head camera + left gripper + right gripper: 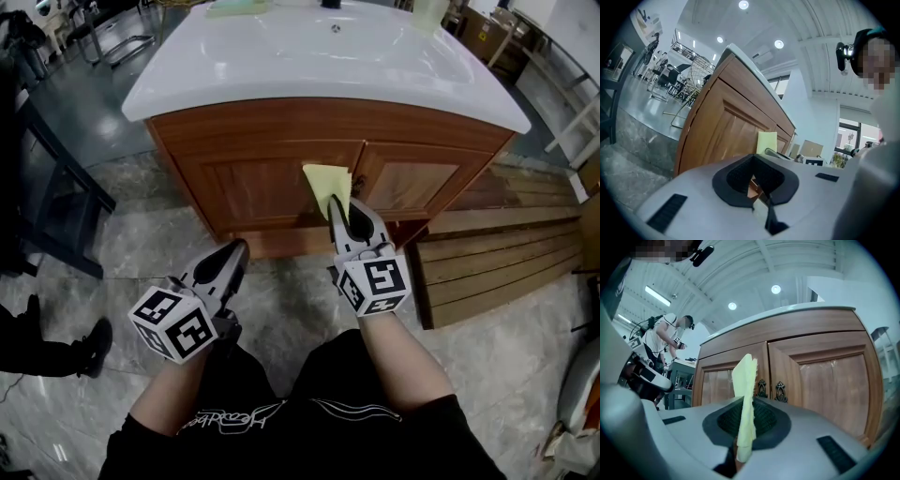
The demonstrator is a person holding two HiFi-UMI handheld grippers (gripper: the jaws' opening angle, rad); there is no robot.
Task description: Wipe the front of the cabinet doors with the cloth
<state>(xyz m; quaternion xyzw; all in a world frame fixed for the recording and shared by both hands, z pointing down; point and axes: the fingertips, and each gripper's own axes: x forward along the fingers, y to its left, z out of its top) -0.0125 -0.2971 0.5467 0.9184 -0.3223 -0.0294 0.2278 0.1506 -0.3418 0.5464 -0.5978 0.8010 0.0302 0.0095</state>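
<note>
One yellow cloth (328, 185), pinched upright in my R gripper (343, 208), jaws tight on it, just in front of the cabinet doors (258, 186). L gripper (236, 251) closed, empty, held low.

Pale yellow on the cloth (327, 186), bright against the reddish-brown cabinet doors (253, 187) with their streaky wood grain. The door handles (780, 392) are dark, an ornate pattern on them. The countertop (319, 66) is glossy white. The right gripper (339, 208) and left gripper (236, 251) are both light grey with black pads, their cubes white with black square markers. The floor (141, 225) is grey, veined like marble. The black shorts (272, 384) carry thin white line work.
</note>
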